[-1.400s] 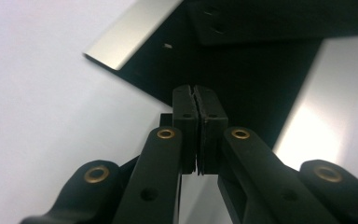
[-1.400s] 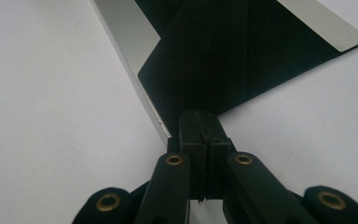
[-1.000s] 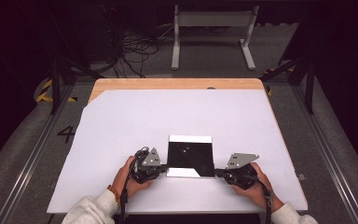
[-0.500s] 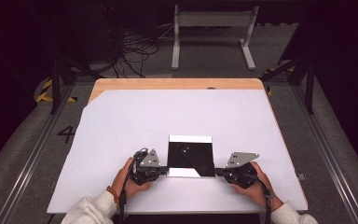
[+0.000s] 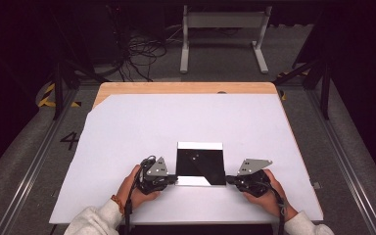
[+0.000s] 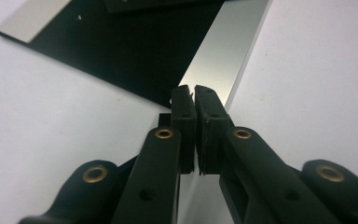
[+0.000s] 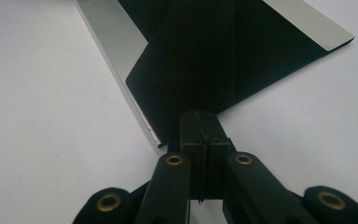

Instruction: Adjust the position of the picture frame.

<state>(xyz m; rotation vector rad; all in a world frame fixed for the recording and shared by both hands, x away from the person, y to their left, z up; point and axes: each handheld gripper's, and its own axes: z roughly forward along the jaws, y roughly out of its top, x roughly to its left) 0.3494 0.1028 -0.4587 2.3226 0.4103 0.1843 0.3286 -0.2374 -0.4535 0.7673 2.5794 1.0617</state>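
A dark, shiny square plate [image 5: 199,163] with pale reflective strips lies flat on the white table [image 5: 127,132], near its front edge. My left gripper [image 5: 175,180] points at the plate's near left corner. In the left gripper view its tips [image 6: 189,88] rest at the edge of the plate [image 6: 121,51]; the jaws have just eased apart to a hairline slit, with nothing between them. My right gripper [image 5: 227,180] points at the near right corner. In the right gripper view its jaws [image 7: 199,113] are pressed together at the corner of the plate [image 7: 214,60].
A wooden strip [image 5: 186,88] borders the table's far edge. Beyond it are cables [image 5: 137,54] and a grey stand [image 5: 225,29] on the dark floor. Metal rails [image 5: 24,171] run along both sides of the table.
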